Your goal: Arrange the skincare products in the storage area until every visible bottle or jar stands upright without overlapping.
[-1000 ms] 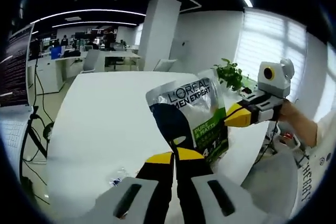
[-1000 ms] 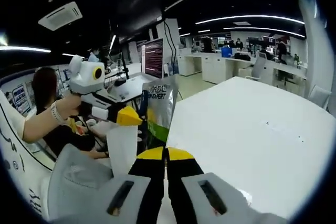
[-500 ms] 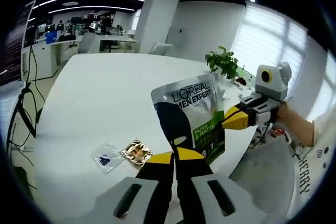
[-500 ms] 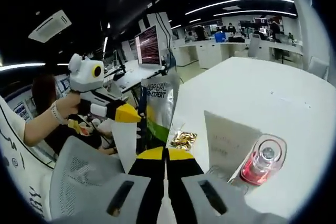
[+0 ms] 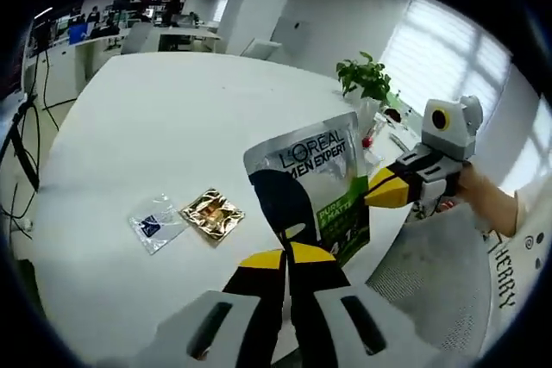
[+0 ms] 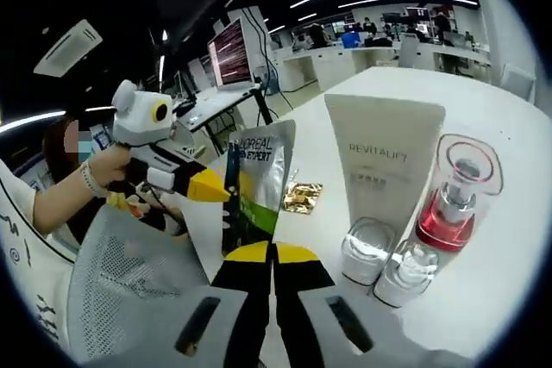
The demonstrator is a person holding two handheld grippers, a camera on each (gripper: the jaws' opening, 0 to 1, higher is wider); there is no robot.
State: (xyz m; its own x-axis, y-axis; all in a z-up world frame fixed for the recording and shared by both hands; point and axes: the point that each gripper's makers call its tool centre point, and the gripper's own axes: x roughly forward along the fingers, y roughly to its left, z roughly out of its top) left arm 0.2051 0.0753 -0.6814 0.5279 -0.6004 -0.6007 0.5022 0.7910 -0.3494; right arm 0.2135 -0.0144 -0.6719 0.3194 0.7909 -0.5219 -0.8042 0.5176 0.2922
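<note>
Pouch: a silver L'Oréal Men Expert sachet (image 5: pixel 315 191) is held upright in the air above the near edge of the white counter (image 5: pixel 155 127), pinched from two sides at once; the right gripper view shows it edge-on (image 6: pixel 256 183).
Left claw: the yellow-tipped left claw (image 5: pixel 289 256) is closed on the pouch's lower edge, jaws pressed together with the foil between them; it appears from the side in the right gripper view (image 6: pixel 226 196), carried by a hand (image 6: pixel 103 170).
Right claw: the right claw (image 6: pixel 272 252) is likewise clamped on the pouch, its jaws together at the bottom of the foil; in the left gripper view it reaches in from the right (image 5: pixel 373 196) and grips the pouch's side edge.
Small packets: a gold foil packet (image 5: pixel 211 213) and a clear sachet (image 5: pixel 155 223) lie flat on the counter, just beside each other, left of the pouch.
Standing products: a white Revitalift tube (image 6: pixel 384 165) stands upright on its cap, with a red pump bottle (image 6: pixel 457 196) close beside it, while a small clear jar (image 6: pixel 366 252) and a small clear bottle (image 6: pixel 405 273) stand in front of them.
Backdrop: a potted plant (image 5: pixel 366 84) sits at the counter's far edge, and a grey mesh chair (image 6: pixel 129 282) stands beside the counter.
</note>
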